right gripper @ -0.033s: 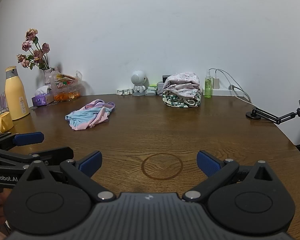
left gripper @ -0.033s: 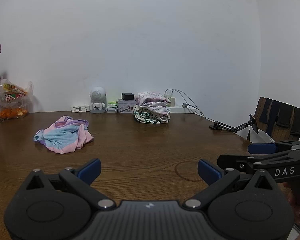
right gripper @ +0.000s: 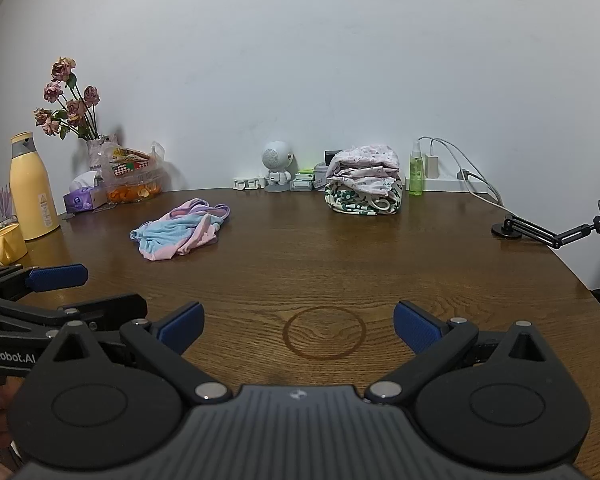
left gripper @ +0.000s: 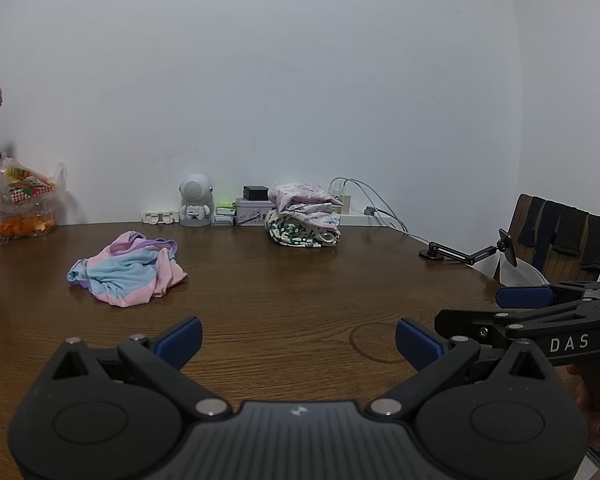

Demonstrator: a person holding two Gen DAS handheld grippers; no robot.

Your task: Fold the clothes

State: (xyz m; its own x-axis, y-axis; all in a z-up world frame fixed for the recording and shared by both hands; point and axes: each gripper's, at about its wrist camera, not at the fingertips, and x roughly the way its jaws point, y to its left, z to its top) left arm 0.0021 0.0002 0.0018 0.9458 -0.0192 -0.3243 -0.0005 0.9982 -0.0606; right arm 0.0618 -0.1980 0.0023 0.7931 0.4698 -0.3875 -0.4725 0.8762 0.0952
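Your left gripper: both blue-padded fingers spread wide, nothing between them, held over the near part of the brown wooden table. In the right wrist view it shows at the near left edge, one blue pad pointing right.

Your right gripper: fingers equally wide apart, nothing held, poised above a ring mark in the wood grain. In the left wrist view it sits just beside your left gripper at the near right.

Crumpled garment, pink, light blue and lilac: lies loose and unfolded on the table, left of centre, midway toward the far edge, well apart from both grippers; also seen at.

Folded stack of clothes: a pale floral piece on top of a green-and-white patterned one, far side of the table near the wall, right of centre.

Far edge against the wall, left to right:
- yellow bottle and yellow mug
- vase of dried roses
- purple tissue box
- clear container of snacks
- small white astronaut figure
- small boxes
- green spray bottle
- white charger with cables

Far right: black jointed clamp arm fixed at the table edge.
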